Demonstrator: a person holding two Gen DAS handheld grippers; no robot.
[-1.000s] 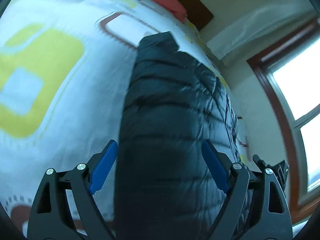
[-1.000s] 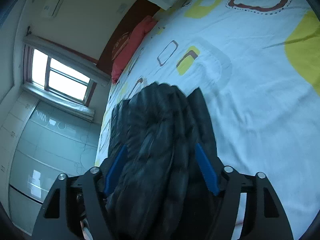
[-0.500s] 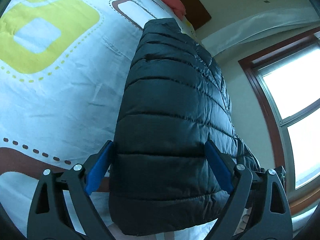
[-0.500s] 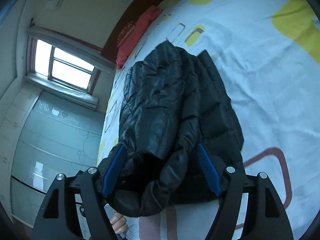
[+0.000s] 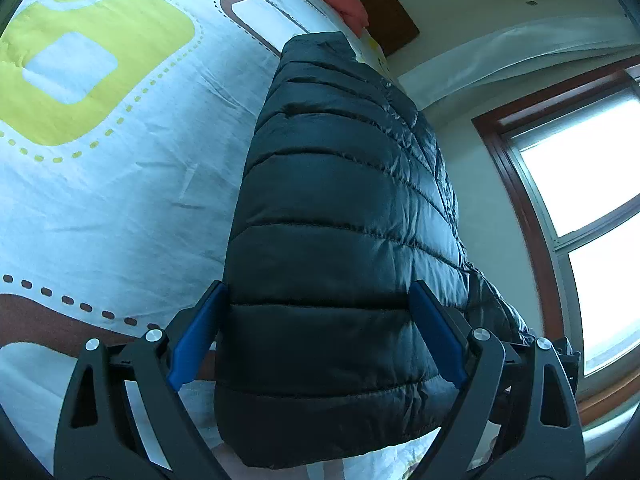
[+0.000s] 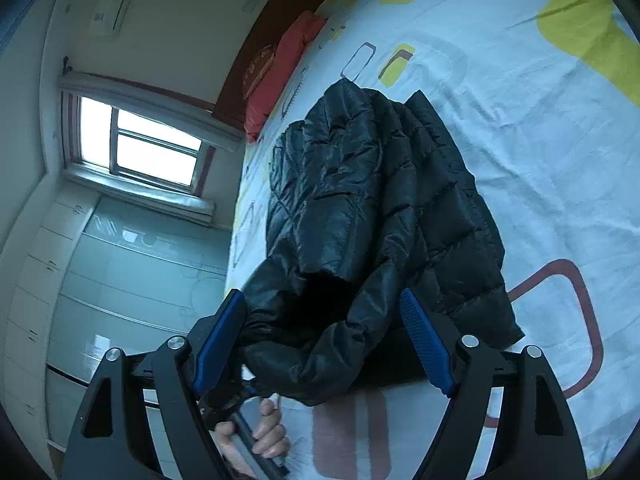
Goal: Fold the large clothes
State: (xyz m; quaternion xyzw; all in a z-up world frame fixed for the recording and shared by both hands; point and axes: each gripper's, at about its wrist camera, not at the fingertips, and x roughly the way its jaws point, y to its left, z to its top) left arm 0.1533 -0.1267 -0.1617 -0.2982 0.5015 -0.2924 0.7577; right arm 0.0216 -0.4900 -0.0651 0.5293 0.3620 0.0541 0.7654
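Black puffer jacket [image 5: 344, 240] stretching lengthwise straight ahead of both jaw pairs, collar far end; right gripper [image 6: 324, 344] jaws just widened, left gripper [image 5: 316, 332] jaws spread, nothing clamped.

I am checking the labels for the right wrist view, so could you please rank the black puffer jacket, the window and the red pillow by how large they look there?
Largest to smallest, as they look:
1. black puffer jacket
2. window
3. red pillow
The jacket lies nearest the camera, and the fisheye shrinks things near the edge, so true sizes stay unsure.
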